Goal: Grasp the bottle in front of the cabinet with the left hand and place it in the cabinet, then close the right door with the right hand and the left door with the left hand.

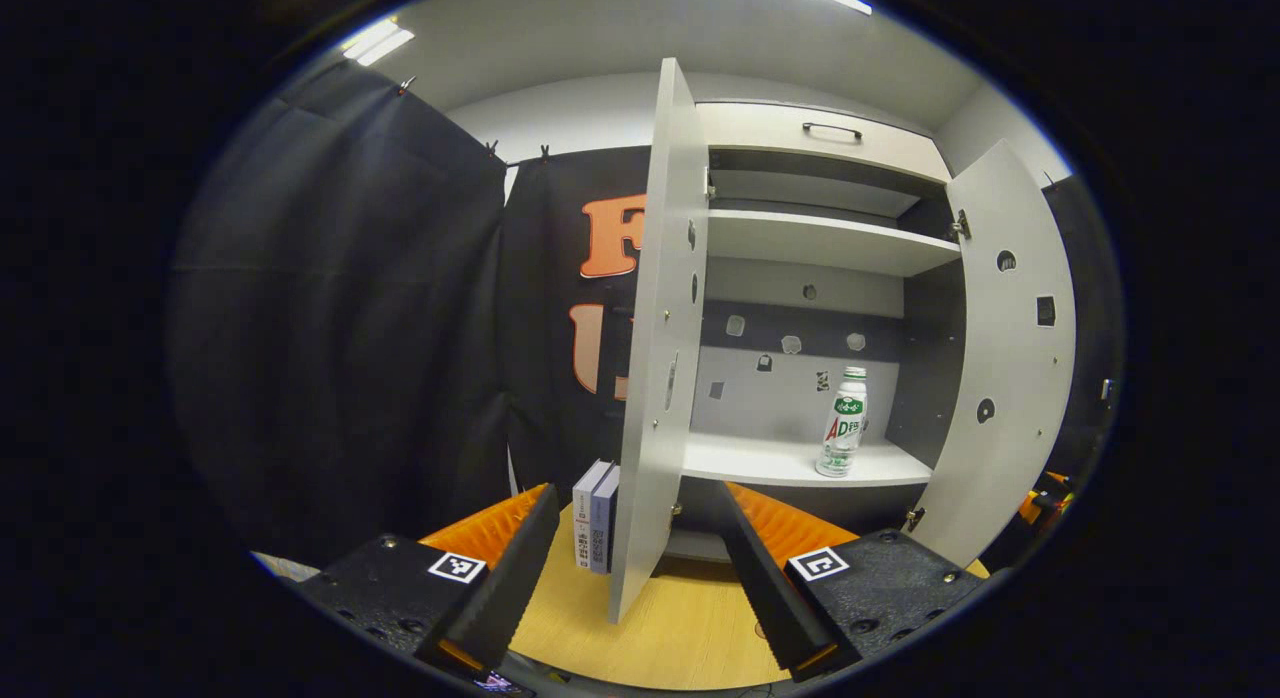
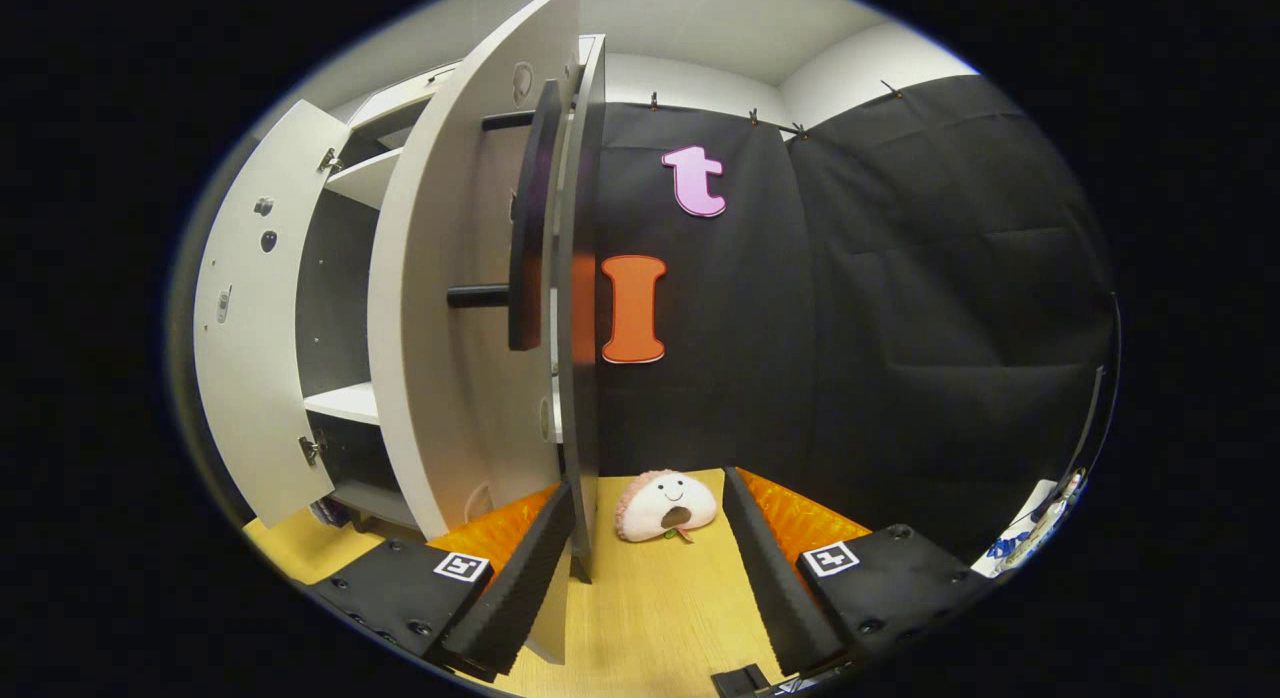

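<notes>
Bottle first: the small clear plastic bottle with a white cap and a green-and-red label (image 1: 843, 423) stands upright on the lower shelf (image 1: 770, 461) of the pale grey two-door cabinet (image 1: 820, 240), toward the right of that shelf and apart from both side walls; so the placing step looks done, as far as I can judge from where it sits.

What is left is both doors; the cabinet's left door (image 1: 655, 358) stands swung out, edge-on in the left gripper view, with its lower corner over the light wooden table (image 1: 680, 638); the right door (image 1: 1005, 368) is swung out too, and in the right gripper view its outer face with a long dark bar handle (image 2: 525, 218) curves up close.

The left gripper (image 1: 640, 568) holds nothing, jaws spread wide, with the edge of the left door showing between them farther off; the right gripper (image 2: 650, 568) is also empty and wide, its left finger (image 2: 520, 568) just beside the free edge of the right door (whether it touches, I cannot tell).

The bottle looks light and slim, its contents pale or nearly clear; it seems steady where it stands, clear of the doors' swing.
</notes>
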Demonstrator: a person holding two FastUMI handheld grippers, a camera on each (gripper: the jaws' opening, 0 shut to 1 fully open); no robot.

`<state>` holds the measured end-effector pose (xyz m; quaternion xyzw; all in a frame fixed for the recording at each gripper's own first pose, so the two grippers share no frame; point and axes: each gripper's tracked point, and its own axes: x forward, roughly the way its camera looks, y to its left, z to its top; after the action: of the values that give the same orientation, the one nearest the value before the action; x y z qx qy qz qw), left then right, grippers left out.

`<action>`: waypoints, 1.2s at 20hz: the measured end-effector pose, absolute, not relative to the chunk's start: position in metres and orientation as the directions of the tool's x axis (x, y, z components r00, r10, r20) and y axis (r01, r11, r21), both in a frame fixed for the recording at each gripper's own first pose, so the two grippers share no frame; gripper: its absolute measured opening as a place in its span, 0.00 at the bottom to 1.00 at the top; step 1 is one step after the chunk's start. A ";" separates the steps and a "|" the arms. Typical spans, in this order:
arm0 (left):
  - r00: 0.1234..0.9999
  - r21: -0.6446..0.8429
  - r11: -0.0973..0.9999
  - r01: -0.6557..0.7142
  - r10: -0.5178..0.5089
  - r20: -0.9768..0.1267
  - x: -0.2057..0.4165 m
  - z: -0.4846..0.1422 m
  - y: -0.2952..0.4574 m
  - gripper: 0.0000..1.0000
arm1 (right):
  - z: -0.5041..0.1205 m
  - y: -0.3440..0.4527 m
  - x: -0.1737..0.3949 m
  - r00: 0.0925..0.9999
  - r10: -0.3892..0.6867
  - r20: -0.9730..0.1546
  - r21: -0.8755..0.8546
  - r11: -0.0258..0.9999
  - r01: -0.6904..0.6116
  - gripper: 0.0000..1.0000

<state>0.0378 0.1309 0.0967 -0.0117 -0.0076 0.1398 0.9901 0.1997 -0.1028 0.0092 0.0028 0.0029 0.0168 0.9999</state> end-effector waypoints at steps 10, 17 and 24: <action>0.966 -0.046 0.965 -0.258 0.257 -0.024 0.046 0.084 0.163 0.95 | 0.010 -0.086 0.196 1.000 0.021 0.010 0.009 1.000 -0.021 0.94; 0.966 -0.029 0.966 -0.257 0.256 -0.022 0.046 0.084 0.194 0.95 | 0.009 -0.037 0.188 0.999 0.052 0.010 0.010 0.999 -0.052 0.86; 0.968 -0.021 0.968 -0.249 0.249 -0.018 0.050 0.082 0.220 0.95 | 0.007 0.007 0.185 0.997 0.074 0.014 0.033 0.997 -0.074 0.94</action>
<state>0.0495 0.2201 0.0820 -0.0115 0.0078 0.1255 0.9920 0.1854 0.0067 0.0070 0.0169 -0.0062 0.0370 0.9992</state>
